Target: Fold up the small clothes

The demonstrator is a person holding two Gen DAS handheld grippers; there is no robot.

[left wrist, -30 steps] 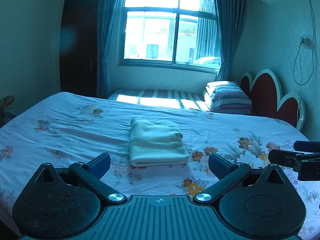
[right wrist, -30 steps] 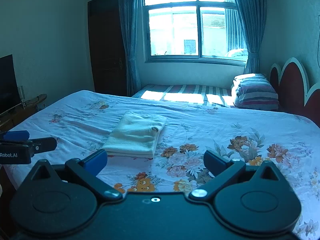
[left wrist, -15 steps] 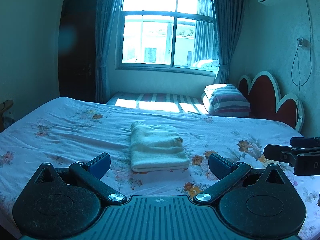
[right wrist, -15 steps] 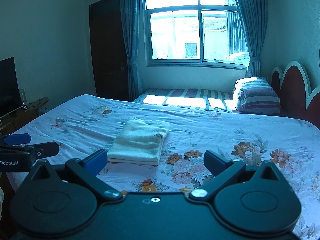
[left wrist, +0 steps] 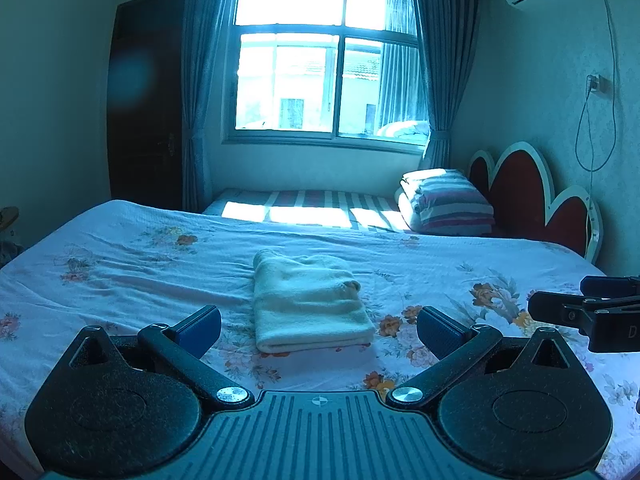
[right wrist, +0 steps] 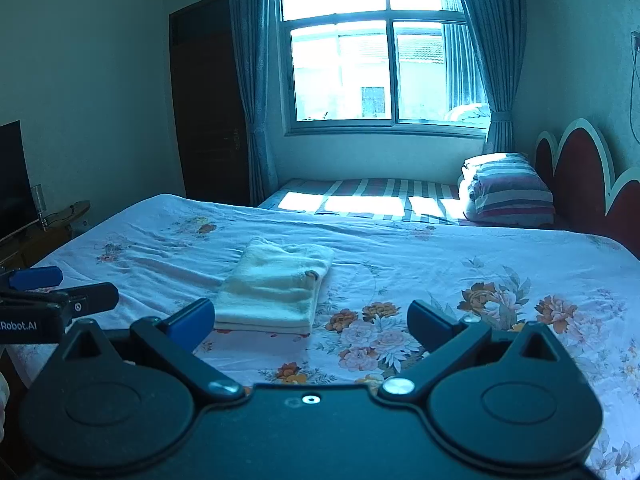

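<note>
A pale cream garment [left wrist: 308,302] lies folded into a neat rectangle on the floral bedsheet [left wrist: 120,272]; it also shows in the right wrist view [right wrist: 276,286]. My left gripper [left wrist: 319,328] is open and empty, held above the bed's near edge, short of the garment. My right gripper [right wrist: 310,322] is open and empty, to the right of the garment and back from it. Each gripper shows at the edge of the other's view: the right one [left wrist: 580,312] and the left one [right wrist: 60,300].
A second bed with a striped sheet [left wrist: 320,204] and stacked striped bedding [left wrist: 448,202] lies beyond, under the window. A red scalloped headboard [left wrist: 532,200] stands at the right. A TV and low cabinet [right wrist: 24,216] stand at the left.
Both grippers have pulled back and risen away from the folded garment, which now looks smaller and farther. Both stay open.
</note>
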